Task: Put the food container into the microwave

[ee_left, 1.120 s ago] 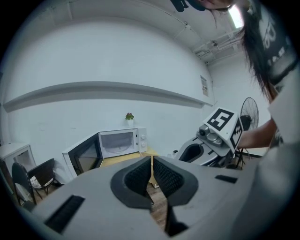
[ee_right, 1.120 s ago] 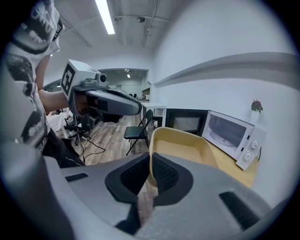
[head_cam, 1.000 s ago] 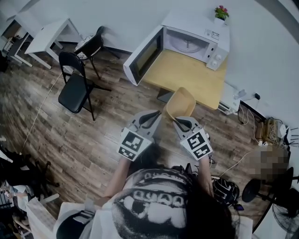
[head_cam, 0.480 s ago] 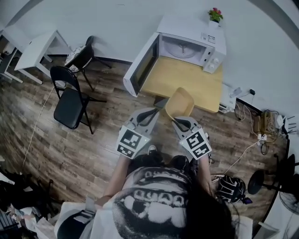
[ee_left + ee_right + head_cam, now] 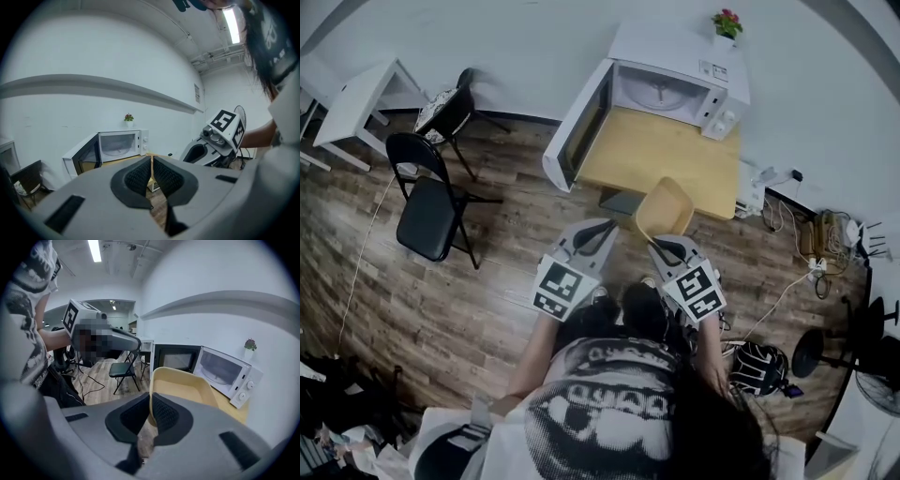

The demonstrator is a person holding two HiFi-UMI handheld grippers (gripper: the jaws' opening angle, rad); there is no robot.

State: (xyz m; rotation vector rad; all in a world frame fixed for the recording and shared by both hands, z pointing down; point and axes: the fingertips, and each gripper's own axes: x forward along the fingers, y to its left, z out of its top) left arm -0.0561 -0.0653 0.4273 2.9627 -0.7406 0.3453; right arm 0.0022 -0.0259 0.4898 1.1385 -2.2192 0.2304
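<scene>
Two chairs occupy the left side: a black folding chair (image 5: 429,202) on the plank floor (image 5: 441,300) and a second chair (image 5: 450,101) behind it, nearer the wall. Moving right, the left gripper (image 5: 605,231) is held in the air in front of the person, its jaws drawn together to a thin slit with nothing between them. Just beside it, the right gripper (image 5: 662,246) has its jaws clamped on the near rim of the pale yellow food container (image 5: 666,208). The container is carried off any surface and tilted, with its open side showing in the head view, at the near edge of the wooden desk (image 5: 675,159). The microwave (image 5: 670,89) stands well apart from it at the back of that desk, against the wall. Its door (image 5: 575,141) is swung open to the left and the cavity is empty. A small potted plant (image 5: 725,21) sits on its right corner. Cables (image 5: 814,255) lie on the floor farther right.
</scene>
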